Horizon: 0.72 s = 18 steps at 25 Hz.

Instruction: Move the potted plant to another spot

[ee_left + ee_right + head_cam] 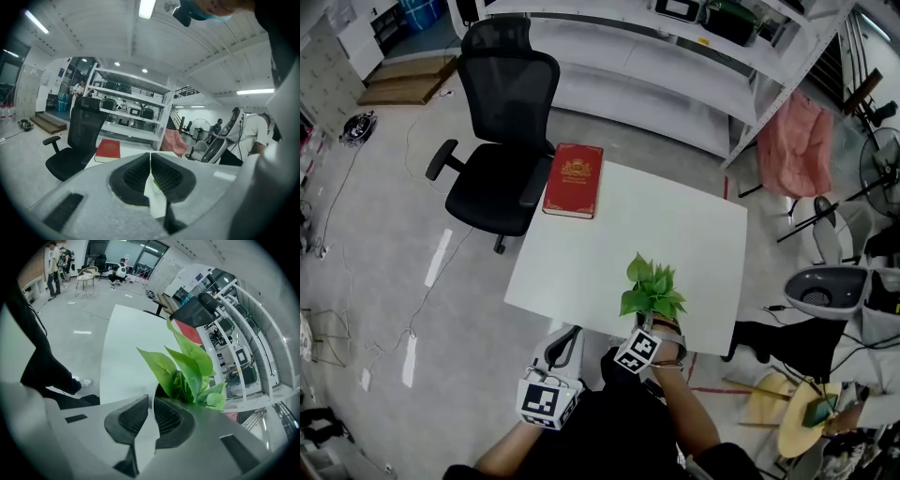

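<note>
The right gripper is clenched, its jaws apparently pinching the thin rim of the potted plant, whose leaves rise just beyond them. The plant stands at the near edge of the white table. It is probably light but top-heavy with soft leaves, so the stiff rim is the sensible hold. The left gripper is closed on nothing, off that same edge.

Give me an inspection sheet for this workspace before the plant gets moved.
Surface: white square table, no spills seen.
Job's things: green leafy potted plant at the near edge.
Clutter: red hardcover book at the far left corner.
Grippers: right gripper jaws shut on the pot's rim; left gripper jaws shut, empty, off the table.
Cables: loose cables on the floor, left.
Surroundings: black office chair, white shelving, pink cloth.
</note>
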Available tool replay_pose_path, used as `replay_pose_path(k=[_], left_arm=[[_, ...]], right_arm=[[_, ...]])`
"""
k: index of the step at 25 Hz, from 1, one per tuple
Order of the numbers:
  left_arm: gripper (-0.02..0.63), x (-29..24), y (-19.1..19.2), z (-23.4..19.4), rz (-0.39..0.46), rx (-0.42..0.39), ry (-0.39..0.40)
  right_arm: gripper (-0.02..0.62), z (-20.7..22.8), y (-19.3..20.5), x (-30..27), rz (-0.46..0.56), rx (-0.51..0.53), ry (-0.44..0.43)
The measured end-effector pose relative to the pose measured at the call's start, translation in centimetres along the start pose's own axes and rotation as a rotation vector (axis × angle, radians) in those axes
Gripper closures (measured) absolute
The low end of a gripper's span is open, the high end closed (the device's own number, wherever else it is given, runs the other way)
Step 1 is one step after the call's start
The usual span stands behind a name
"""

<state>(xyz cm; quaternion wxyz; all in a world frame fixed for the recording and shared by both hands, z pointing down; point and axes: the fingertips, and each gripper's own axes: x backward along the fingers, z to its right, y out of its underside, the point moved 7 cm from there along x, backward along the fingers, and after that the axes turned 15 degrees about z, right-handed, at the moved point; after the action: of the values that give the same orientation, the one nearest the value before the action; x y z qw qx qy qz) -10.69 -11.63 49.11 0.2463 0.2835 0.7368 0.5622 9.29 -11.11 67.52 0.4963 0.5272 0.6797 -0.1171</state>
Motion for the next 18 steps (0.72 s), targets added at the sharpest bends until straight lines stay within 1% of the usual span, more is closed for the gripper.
replay_pose_path(k=[5, 8, 11, 18], left_arm=[[0.584, 1.5, -0.1, 0.4, 0.010, -0.007, 0.080], [0.584, 2.1, 0.1, 0.8, -0.002, -0.002, 0.116], [0.584, 2.2, 0.3, 1.9, 0.004, -0.004, 0.159], [0.584, 1.4, 1.1, 4.9, -0.014, 0.001, 0.240]], right_arm=[[0.563, -2.2, 0.3, 2.5, -0.030, -0.053, 0.037], [0.561, -3.6, 0.9, 3.5, -0.051, -0.080, 0.052], [0.562, -4.6, 2.0, 4.6, -0.072, -0.108, 0.066], [0.561, -5.9, 4.9, 6.5, -0.099, -0.158, 0.101]])
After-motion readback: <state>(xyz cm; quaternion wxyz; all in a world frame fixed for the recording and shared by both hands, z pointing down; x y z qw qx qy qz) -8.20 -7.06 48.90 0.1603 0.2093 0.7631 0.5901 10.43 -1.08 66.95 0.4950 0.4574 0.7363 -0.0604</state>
